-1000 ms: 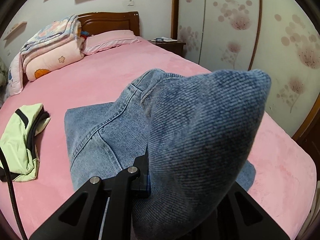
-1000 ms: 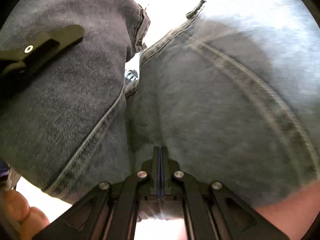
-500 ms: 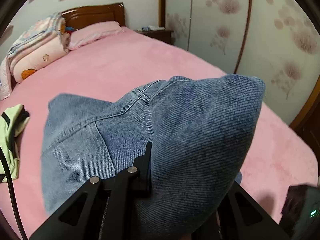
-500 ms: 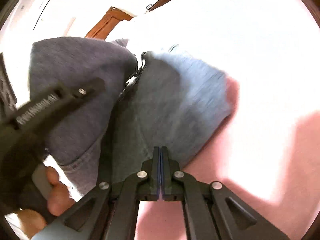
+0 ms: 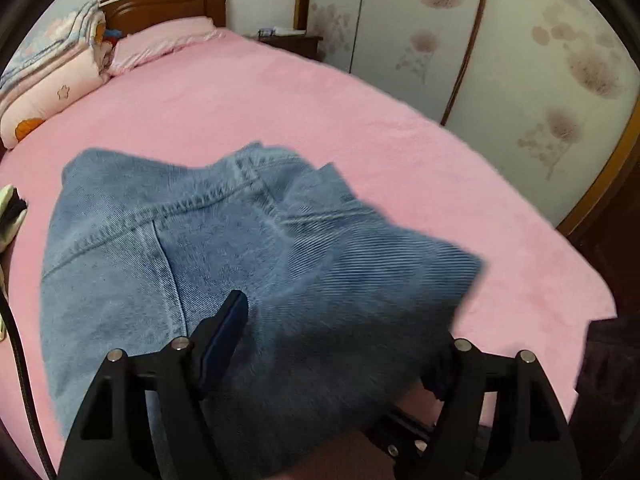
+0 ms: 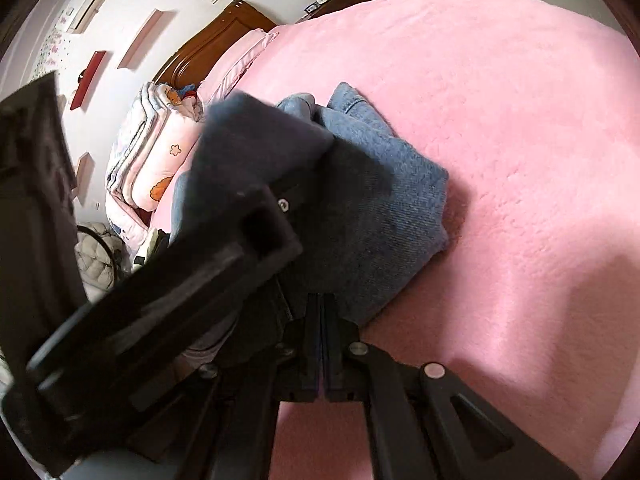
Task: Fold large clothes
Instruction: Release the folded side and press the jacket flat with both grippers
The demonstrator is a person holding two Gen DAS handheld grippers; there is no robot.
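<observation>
The jeans (image 5: 224, 264) are seen lying on the pink bed (image 5: 360, 128), partly folded, with one flap of denim draped across the left gripper (image 5: 340, 344). The left gripper's fingers are spread wide: the left finger (image 5: 228, 328) is visible against the denim, while the right fingertip is hidden under the cloth. Nothing is seen pinched between them.

In the right wrist view, the right gripper (image 6: 321, 316) is shown with its fingers pressed together at the near edge of the jeans (image 6: 392, 200); whether cloth is caught between them cannot be told. The left gripper's body (image 6: 168, 304) is seen close beside it, denim hanging over it.

A folded quilt (image 5: 52, 76) and a pillow (image 5: 160, 40) are seen at the headboard (image 5: 160, 4).
</observation>
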